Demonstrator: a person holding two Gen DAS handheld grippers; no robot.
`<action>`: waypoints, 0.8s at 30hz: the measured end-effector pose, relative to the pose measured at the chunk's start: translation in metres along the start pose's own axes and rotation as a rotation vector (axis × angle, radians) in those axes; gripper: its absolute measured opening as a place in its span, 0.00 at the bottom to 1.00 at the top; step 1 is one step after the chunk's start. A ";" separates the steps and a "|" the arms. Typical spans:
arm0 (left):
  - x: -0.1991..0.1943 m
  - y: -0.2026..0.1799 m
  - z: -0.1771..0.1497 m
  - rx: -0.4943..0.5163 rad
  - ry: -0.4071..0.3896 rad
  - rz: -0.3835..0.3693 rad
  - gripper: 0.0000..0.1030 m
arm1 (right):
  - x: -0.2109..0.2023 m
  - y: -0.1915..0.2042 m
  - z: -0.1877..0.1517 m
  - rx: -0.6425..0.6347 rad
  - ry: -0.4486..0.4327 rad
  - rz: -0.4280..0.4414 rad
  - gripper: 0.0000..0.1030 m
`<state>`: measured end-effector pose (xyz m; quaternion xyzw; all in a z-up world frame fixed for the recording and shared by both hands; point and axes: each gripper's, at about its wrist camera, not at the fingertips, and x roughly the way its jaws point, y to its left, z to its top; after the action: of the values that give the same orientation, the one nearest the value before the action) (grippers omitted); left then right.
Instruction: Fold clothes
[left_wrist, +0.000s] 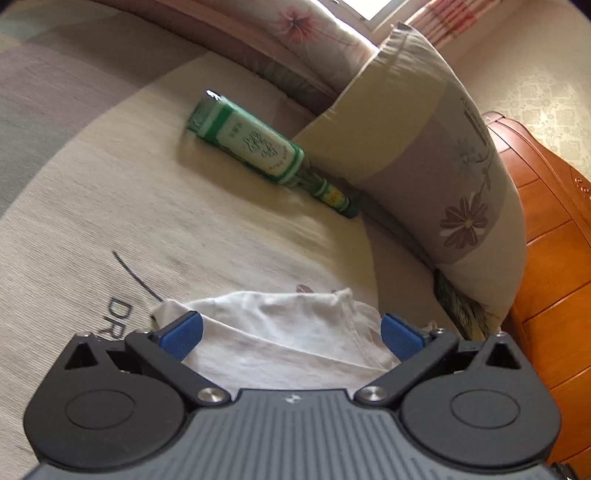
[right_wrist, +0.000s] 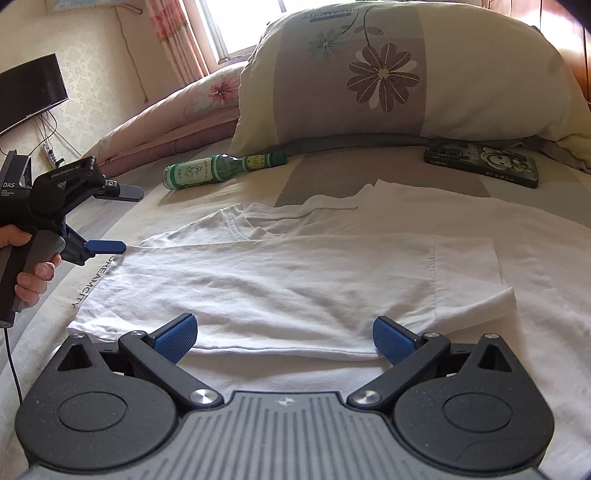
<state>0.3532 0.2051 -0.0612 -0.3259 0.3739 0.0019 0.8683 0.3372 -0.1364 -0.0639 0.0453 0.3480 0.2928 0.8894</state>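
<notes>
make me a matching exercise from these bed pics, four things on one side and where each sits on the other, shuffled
Things:
1. bottle
2. phone
3. shirt
4. left gripper

Places:
A. spread flat across the bed's middle
B. at the shirt's left edge, jaws open
C. lying on its side, left of the pillow
D. below the pillow's right end

Pairs: 1-C, 2-D, 3-A, 4-B

White T-shirt (right_wrist: 280, 280) — partly folded, flat on the bed (right_wrist: 229, 192).
</notes>
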 end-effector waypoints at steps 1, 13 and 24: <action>0.005 -0.001 0.000 0.012 0.011 0.021 0.99 | 0.000 0.000 0.000 -0.001 0.000 -0.001 1.00; -0.020 -0.039 -0.023 0.150 0.048 0.041 0.99 | -0.004 -0.003 0.003 0.032 -0.008 0.008 1.00; -0.085 -0.049 -0.060 0.148 0.065 0.158 0.99 | -0.013 -0.004 0.008 0.045 -0.027 0.033 1.00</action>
<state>0.2652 0.1530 -0.0091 -0.2302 0.4257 0.0320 0.8745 0.3361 -0.1456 -0.0515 0.0749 0.3416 0.2991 0.8879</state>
